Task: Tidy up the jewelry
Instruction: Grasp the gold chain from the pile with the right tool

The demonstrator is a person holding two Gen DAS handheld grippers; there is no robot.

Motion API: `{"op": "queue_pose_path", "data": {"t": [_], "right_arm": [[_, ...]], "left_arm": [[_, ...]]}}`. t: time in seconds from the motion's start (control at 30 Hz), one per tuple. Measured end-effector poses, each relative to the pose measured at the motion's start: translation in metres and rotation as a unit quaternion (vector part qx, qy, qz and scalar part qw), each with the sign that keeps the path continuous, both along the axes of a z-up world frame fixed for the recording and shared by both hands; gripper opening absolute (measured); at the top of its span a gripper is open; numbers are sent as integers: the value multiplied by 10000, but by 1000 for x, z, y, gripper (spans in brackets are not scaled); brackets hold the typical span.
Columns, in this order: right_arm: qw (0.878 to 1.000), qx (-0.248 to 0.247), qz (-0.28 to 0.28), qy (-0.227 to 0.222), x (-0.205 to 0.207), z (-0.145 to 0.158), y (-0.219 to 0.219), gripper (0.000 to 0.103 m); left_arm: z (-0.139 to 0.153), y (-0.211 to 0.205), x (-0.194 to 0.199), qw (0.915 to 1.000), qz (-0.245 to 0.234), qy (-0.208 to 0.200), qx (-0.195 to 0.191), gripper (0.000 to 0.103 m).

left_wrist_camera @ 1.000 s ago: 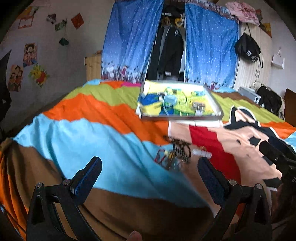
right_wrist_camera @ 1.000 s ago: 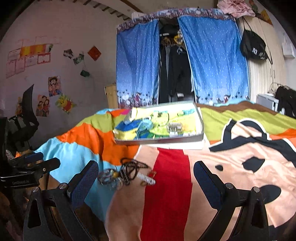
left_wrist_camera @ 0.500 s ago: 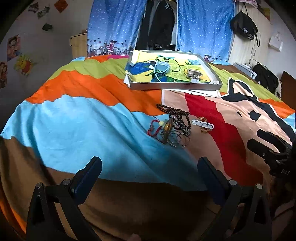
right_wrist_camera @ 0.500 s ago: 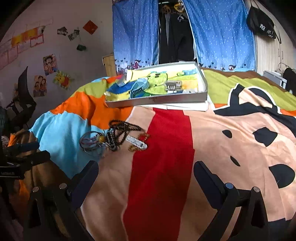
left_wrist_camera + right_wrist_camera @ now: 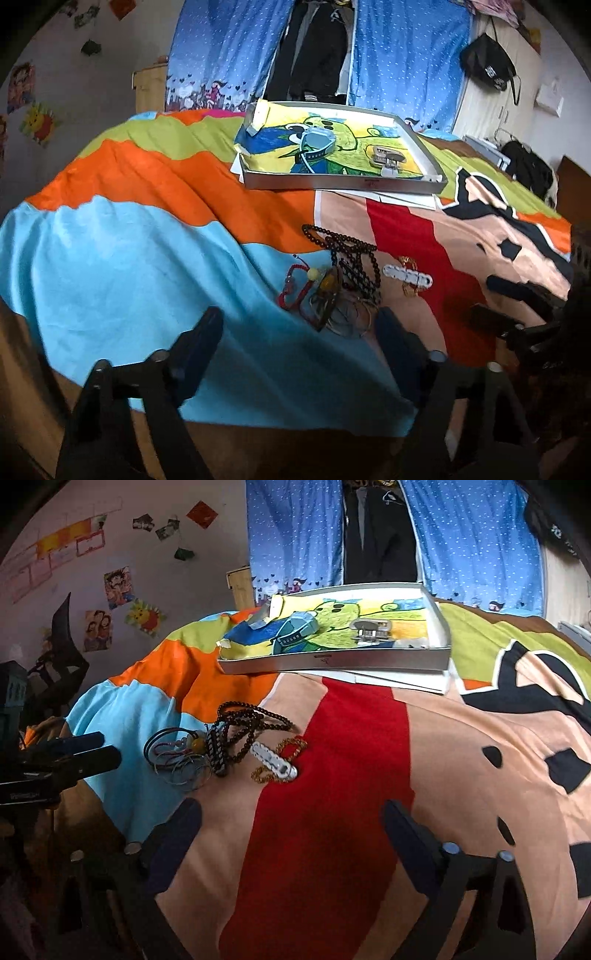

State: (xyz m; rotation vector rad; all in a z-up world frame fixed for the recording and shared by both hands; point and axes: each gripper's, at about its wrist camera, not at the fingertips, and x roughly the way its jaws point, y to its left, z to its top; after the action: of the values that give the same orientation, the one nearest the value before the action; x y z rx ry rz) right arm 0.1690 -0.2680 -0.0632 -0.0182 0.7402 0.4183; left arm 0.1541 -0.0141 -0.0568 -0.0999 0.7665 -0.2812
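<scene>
Now left gripper over blue part of bedspread, fingers closing but apart, nothing between them. Right gripper over red stripe, fingers also closing, wide apart, empty. Jewelry pile on bedspread at 12 o'clock from left gripper, just beyond fingertips: dark bead necklace, red cord, thin bangles, white hair clip. Tray lies farther, at 12 o'clock, holding watch and metal clip.

Two claws angled downward, both narrowing

The left claw and the right claw both tilt down with jaws closing and nothing between the pads; each shows at the edge of the other's view.
</scene>
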Motion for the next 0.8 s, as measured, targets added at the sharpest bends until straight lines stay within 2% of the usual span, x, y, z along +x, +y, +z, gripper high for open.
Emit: {"op": "queue_pose_path", "data": {"t": [0.17, 0.27, 0.5, 0.63, 0.8], "right_arm": [[9998, -50, 181, 23, 14, -1, 6, 81], [9995, -77, 297, 43, 22, -2, 11, 75], [9993, 29, 344, 171, 43, -2, 11, 56], [9989, 125, 367, 263, 53, -2, 11, 51], [9979, 271, 194, 564, 77, -3, 8, 40]], "left_arm": [[-3, -5, 13, 9998, -136, 88, -103, 58], [-6, -11, 20, 9995, -245, 151, -100, 46], [-12, -20, 35, 9988, -304, 392, -61, 7], [-15, -17, 40, 9984, -226, 493, -144, 2], [-14, -12, 42, 9980, -160, 546, -264, 1]]}}
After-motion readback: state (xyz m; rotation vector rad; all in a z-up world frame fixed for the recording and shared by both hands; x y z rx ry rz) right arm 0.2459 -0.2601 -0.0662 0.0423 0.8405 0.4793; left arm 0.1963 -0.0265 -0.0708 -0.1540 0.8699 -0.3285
